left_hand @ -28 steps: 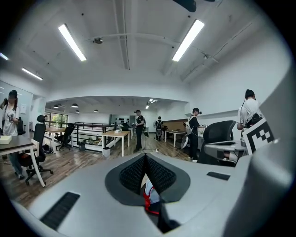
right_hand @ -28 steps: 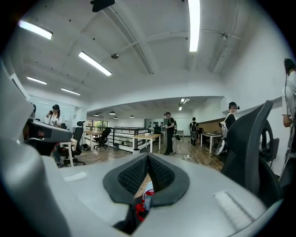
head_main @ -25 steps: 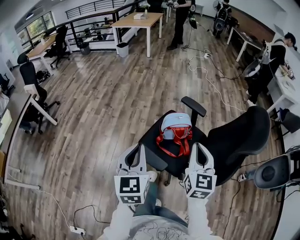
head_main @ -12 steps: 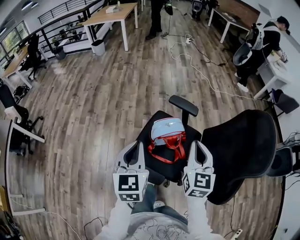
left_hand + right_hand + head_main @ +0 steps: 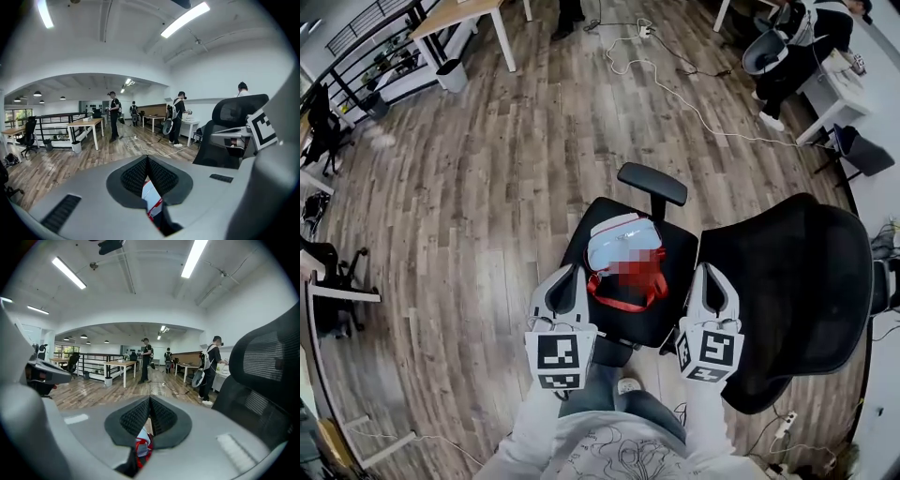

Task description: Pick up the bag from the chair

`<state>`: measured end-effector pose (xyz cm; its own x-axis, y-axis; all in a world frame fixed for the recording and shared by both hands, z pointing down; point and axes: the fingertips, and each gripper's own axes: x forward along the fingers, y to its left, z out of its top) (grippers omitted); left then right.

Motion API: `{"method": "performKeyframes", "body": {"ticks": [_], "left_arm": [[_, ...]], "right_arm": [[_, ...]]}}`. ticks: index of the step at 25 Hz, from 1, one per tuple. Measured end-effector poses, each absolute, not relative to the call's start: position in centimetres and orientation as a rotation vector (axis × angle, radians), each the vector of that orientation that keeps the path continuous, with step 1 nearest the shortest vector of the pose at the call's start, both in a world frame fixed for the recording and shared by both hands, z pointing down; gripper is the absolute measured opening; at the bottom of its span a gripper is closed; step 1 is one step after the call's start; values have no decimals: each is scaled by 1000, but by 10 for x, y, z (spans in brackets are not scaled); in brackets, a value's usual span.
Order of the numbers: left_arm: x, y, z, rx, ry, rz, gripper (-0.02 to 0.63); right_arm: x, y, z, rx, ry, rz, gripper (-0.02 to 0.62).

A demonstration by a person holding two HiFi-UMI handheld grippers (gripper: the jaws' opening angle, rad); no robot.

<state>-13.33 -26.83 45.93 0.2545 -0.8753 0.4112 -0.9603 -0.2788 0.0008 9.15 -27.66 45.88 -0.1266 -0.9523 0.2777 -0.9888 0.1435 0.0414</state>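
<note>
Left gripper and right gripper both hang over the near edge of the chair with jaws together and empty, while the bag lies mid-seat, so reaching without opening them could only push it or roll the chair away.

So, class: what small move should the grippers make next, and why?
Probably open the jaws and ease down toward the red straps. The left gripper and right gripper are both shut and empty, short of the bag, which lies untouched on the chair seat.
</note>
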Motion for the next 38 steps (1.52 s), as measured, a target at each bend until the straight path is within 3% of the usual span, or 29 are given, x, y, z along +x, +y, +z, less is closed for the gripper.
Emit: {"method": "performKeyframes", "body": {"ticks": [12, 16, 26, 38], "left_arm": [[-71, -292, 539, 2471, -1323, 756, 6], [-50, -291, 569, 2516, -1181, 851, 88], [-7, -276, 645, 2650, -723, 1265, 189], [12, -248, 726, 2675, -283, 1792, 213]], "right_arm": [[132, -286, 492, 2003, -2015, 269, 11], [141, -285, 503, 2026, -1970, 289, 11], [153, -282, 523, 2058, -1892, 337, 11], [162, -273, 536, 2078, -1849, 377, 11]]}}
